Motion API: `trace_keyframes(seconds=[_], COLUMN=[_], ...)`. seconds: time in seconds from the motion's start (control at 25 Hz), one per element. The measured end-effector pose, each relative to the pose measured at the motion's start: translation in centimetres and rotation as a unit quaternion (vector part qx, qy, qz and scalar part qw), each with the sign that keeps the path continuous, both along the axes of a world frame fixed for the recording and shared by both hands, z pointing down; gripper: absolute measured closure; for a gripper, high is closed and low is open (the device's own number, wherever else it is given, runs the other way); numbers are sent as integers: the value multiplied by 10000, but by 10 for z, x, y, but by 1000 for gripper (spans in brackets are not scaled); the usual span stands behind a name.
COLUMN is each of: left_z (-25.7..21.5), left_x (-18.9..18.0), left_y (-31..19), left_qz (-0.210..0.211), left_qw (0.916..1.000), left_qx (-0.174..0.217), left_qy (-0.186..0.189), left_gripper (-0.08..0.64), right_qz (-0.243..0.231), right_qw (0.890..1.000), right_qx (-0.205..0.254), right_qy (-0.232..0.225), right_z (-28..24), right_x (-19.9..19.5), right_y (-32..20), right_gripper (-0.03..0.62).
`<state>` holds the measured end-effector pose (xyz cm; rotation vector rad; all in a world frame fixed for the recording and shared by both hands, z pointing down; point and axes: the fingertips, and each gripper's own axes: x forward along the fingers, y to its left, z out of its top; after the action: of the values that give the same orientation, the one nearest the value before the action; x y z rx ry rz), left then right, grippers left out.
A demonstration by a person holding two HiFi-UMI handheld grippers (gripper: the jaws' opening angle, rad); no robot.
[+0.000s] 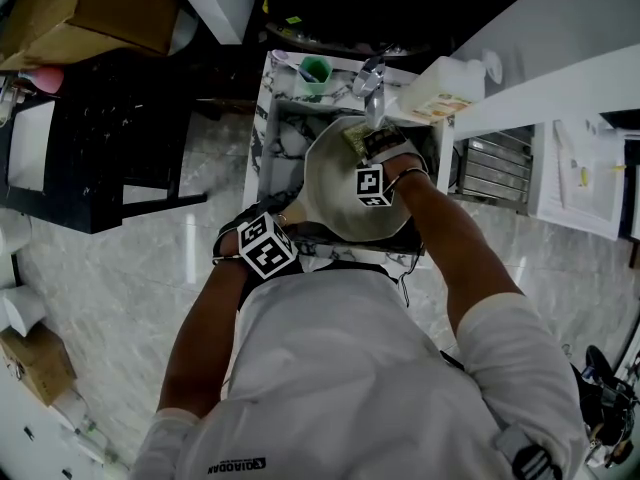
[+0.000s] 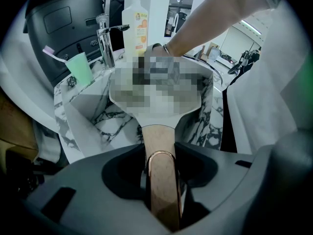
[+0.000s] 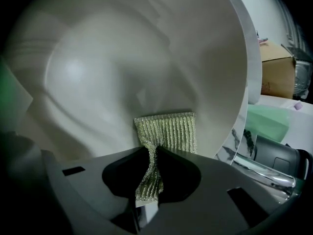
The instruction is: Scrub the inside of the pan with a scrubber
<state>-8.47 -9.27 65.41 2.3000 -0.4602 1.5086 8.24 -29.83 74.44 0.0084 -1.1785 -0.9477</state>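
Round cream pan (image 3: 122, 58), smooth and glossy inside, is in the white marble-veined sink (image 2: 80, 114). We note a ribbed olive-gold mesh scrubber (image 3: 167, 130) pressed flat on the pan's inner wall. Its near end is twisted and pinched in the right gripper (image 3: 149, 177). The left gripper (image 2: 162, 180) is clamped on the pan's pale wooden handle (image 2: 157, 141), which carries a copper-coloured loop. At the far left of the sink rim stand a chrome tap (image 2: 104, 43) and a mint plastic cup (image 2: 80, 68).
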Motion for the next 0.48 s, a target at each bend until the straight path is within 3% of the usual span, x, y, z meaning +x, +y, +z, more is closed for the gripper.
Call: trace_keyframes(seconds=[0.48], left_z=[-1], left_x=[1], left_y=[0], left_qz=[-3], left_qw=[10000], left_qx=[4], left_qy=[28], left_gripper=[367], right_qz=[663], right_qw=[9969], right_qx=[-111], right_qy=[397], right_z=[3], right_x=[41], right_y=[10], right_gripper=[514])
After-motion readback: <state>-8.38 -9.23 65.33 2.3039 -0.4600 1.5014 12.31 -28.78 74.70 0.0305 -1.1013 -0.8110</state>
